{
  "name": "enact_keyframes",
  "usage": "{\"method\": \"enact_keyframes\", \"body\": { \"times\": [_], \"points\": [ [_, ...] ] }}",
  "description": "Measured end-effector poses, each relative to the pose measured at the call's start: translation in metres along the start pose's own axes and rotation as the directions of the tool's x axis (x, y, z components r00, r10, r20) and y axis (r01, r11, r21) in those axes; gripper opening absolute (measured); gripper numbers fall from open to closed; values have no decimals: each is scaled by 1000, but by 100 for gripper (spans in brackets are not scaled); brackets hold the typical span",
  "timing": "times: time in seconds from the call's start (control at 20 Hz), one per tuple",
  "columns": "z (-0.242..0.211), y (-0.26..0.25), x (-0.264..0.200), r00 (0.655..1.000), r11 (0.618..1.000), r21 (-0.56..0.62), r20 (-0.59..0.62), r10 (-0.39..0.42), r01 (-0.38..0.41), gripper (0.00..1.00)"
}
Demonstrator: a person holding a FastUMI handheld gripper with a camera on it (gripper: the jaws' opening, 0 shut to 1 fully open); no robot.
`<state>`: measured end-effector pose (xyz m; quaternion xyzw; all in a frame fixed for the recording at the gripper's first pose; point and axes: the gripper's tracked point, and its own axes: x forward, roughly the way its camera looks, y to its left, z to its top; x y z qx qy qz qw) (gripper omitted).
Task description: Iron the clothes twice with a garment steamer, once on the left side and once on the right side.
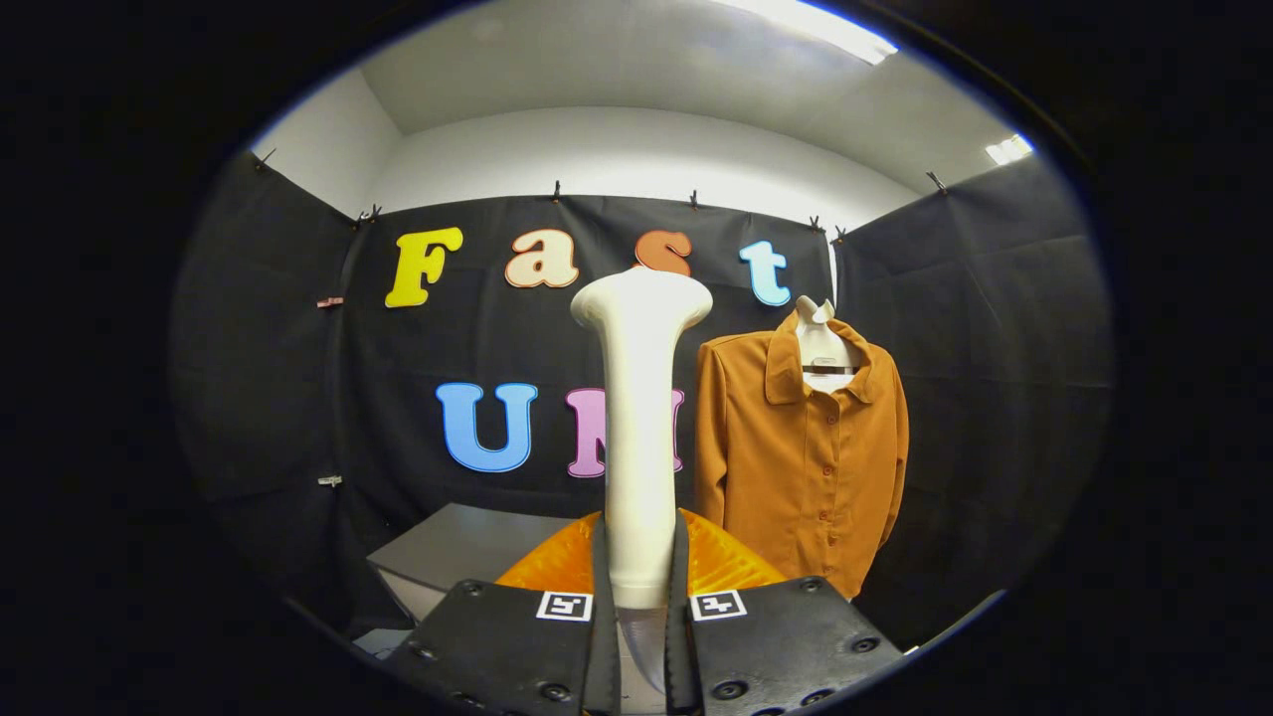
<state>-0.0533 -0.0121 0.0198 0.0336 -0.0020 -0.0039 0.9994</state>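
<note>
I see the steamer (639, 438) standing upright between the fingers of the gripper (639, 587). Its handle rises from the fingers and its flared head sits at the top. Both fingers (601, 597) press against the handle's lower part, one on each side, so the gripper is closed narrow and holding the steamer. Below the grip point, a greyish tapered end of the steamer extends down between the finger mounts.

The shirt (802, 457) hangs beyond the steamer and to its right, apart from it. It is buttoned down the front, collar open, and hangs on a pale hanger (821, 343) against the booth wall. The steamer head stands a little higher than the shirt's collar.

Behind the steamer's lower handle I see an orange ribbed piece (721, 562). To the left of the steamer, low down, sits a grey box (457, 547).
</note>
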Motion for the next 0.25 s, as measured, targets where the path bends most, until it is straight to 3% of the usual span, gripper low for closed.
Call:
{"method": "enact_keyframes", "body": {
  "times": [0.25],
  "points": [
    [-3, -2, 5, 1000, 1000, 7, -14, 5, -5, 21]
  ]
}}
